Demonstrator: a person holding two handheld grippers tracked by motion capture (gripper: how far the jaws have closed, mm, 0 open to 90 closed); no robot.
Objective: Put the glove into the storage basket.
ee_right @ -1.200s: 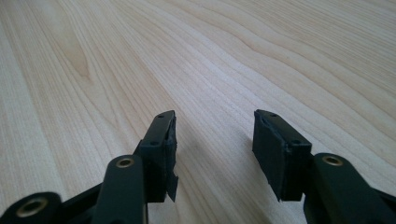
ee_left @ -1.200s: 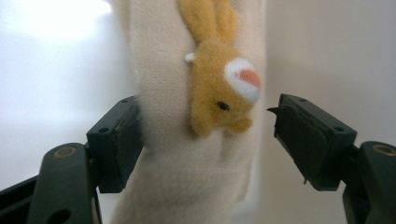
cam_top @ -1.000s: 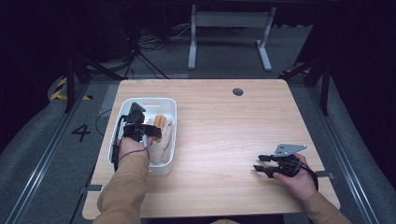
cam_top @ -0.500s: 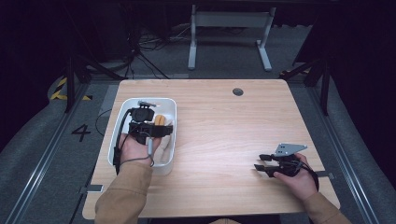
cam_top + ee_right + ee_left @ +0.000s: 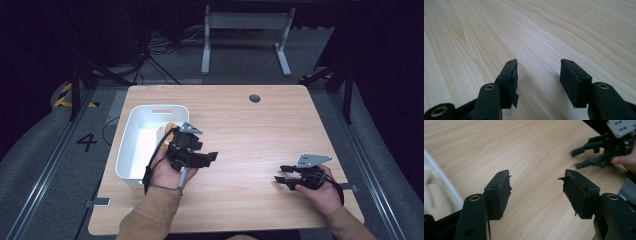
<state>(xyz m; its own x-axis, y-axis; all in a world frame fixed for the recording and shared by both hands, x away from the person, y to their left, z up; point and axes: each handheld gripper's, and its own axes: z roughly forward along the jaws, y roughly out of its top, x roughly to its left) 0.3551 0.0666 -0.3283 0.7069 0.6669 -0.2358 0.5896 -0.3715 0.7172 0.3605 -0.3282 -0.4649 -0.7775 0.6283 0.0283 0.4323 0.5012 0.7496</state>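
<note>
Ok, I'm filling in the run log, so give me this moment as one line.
left gripper: empty, jaws closing, over table beside white bin | right gripper: open, empty, near table's right edge

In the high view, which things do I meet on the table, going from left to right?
White bin → left gripper → right gripper, both with jaws open and empty.

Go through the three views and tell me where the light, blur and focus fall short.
High view: table evenly lit, surroundings near black, white bin bright. Left gripper view: its own jaws sharp, the bin edge pale and blurred, right gripper slightly soft. Right gripper view: wood grain clear near the jaws, washed out at the far left.
</note>
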